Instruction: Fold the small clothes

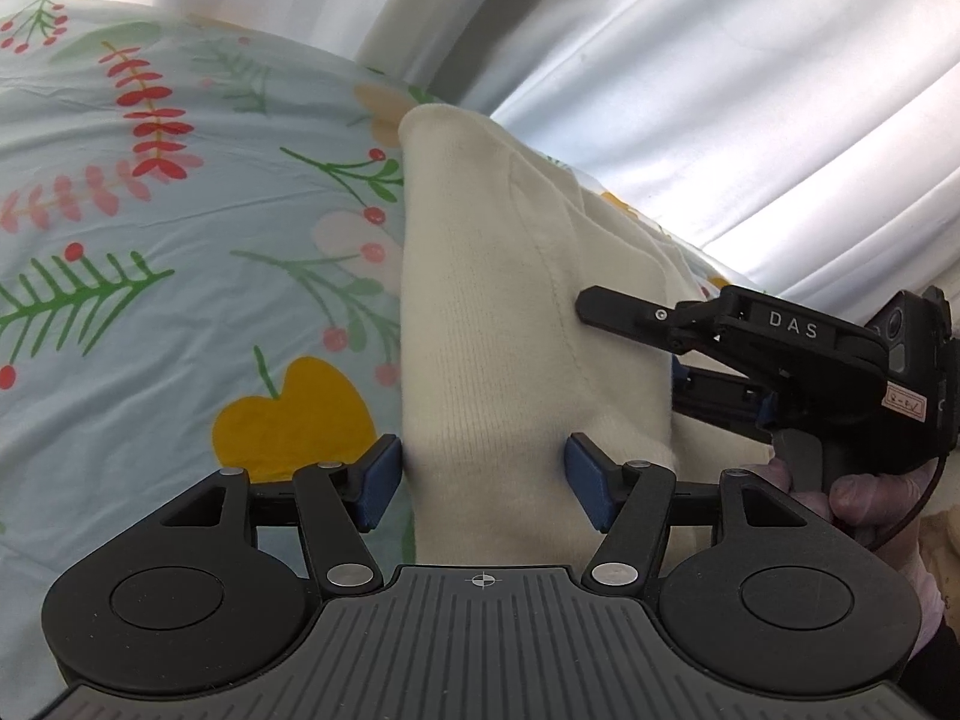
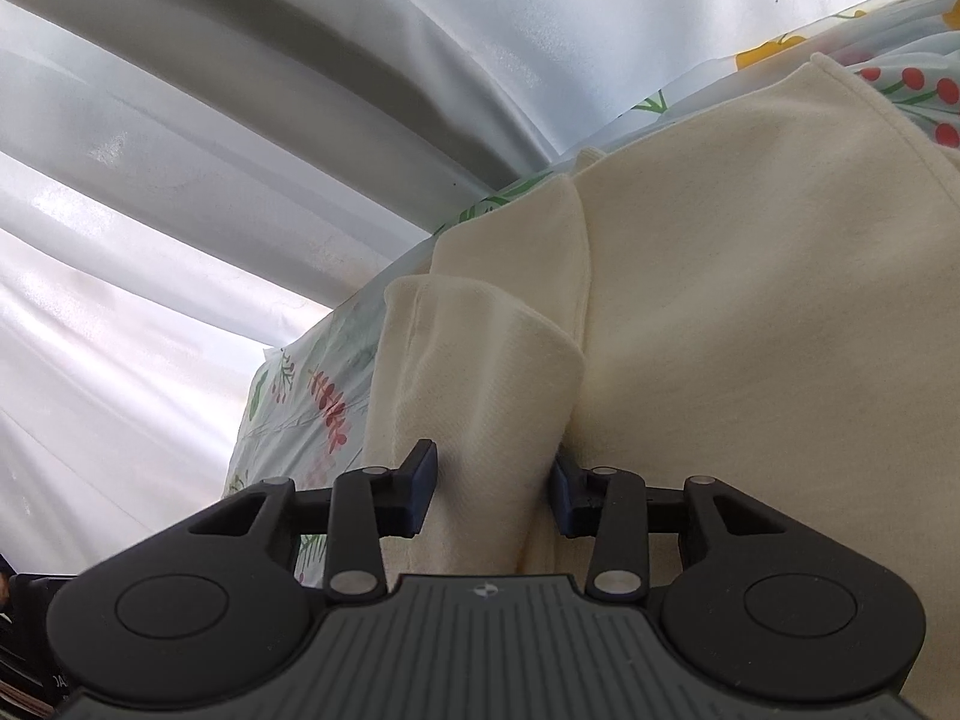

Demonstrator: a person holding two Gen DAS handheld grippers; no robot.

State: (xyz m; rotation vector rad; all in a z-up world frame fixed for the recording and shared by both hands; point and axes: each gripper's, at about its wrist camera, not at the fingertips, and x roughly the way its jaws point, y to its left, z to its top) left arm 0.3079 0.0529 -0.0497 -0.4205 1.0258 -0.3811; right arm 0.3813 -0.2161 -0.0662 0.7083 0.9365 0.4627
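Observation:
A small cream knit garment (image 1: 498,312) lies on the floral bedsheet (image 1: 150,252), folded into a long strip. My left gripper (image 1: 483,480) straddles its near end, blue pads on both sides, jaws wide with the cloth between them. The right gripper (image 1: 672,348) comes in from the right, its upper finger over the cloth and the lower one under the edge. In the right wrist view the right gripper (image 2: 495,495) has a rolled fold of the cream garment (image 2: 750,300) between its open pads.
A white pleated curtain (image 1: 720,90) hangs behind the bed; it also fills the left of the right wrist view (image 2: 210,150). The bed's edge (image 2: 312,360) drops off at the left there. A gloved hand (image 1: 858,492) holds the right gripper.

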